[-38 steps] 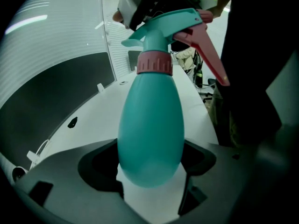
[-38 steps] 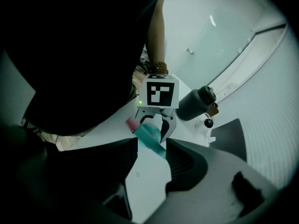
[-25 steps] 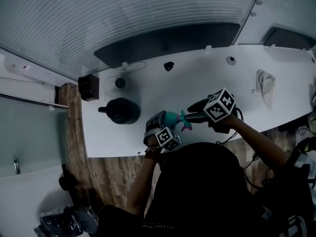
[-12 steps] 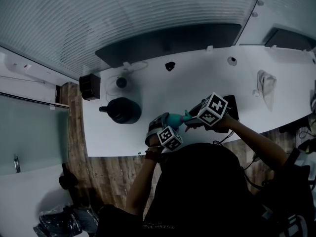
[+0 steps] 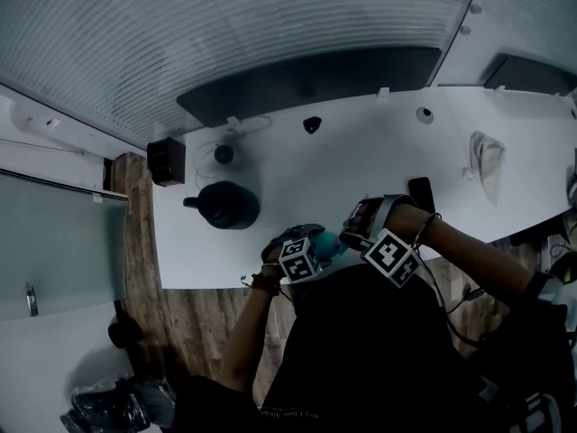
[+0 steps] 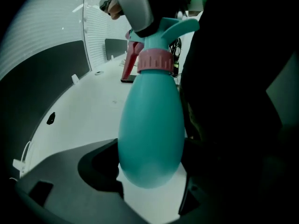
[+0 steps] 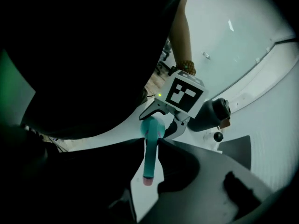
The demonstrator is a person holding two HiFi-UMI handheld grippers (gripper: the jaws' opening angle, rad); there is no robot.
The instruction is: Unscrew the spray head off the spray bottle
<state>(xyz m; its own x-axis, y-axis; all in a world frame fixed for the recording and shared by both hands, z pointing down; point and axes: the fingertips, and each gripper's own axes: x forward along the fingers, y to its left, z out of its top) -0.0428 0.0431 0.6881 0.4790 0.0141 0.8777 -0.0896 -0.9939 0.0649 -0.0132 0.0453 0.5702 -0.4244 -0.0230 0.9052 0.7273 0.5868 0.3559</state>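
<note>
Plainly the whole job is being done at the near edge of the white desk (image 5: 361, 156), close against the person's chest, where both wrists can turn freely. The round black jug (image 5: 225, 204) sits toward the desk's left end, well apart from the work, so nothing crowds the hands.

The teal spray bottle (image 6: 149, 134) looks to be held up off the desk rather than stood on it, lying between the two tools. The left gripper (image 6: 148, 169) has its jaws clamped on the fat lower body, one on each side. That seems the sensible hold, since the widest part gives the most purchase to stop the bottle turning with the cap.

The right gripper (image 7: 150, 142) comes in from the opposite end, pointing steeply down. Its jaws have just been closing and now stand narrow, pinched across the slim teal bar of the spray head (image 7: 148, 164). The bar runs lengthwise between them, with its pink tip nearest the camera. Gripping the bar crosswise turns the head into a lever, which I take to be the reason for that angle.

The pink collar (image 6: 155, 61) is still seated at the neck, with no gap that I can see, so the head has not yet come free. The red trigger (image 6: 130, 59) hangs just beside the collar, clear of both sets of jaws.
</note>
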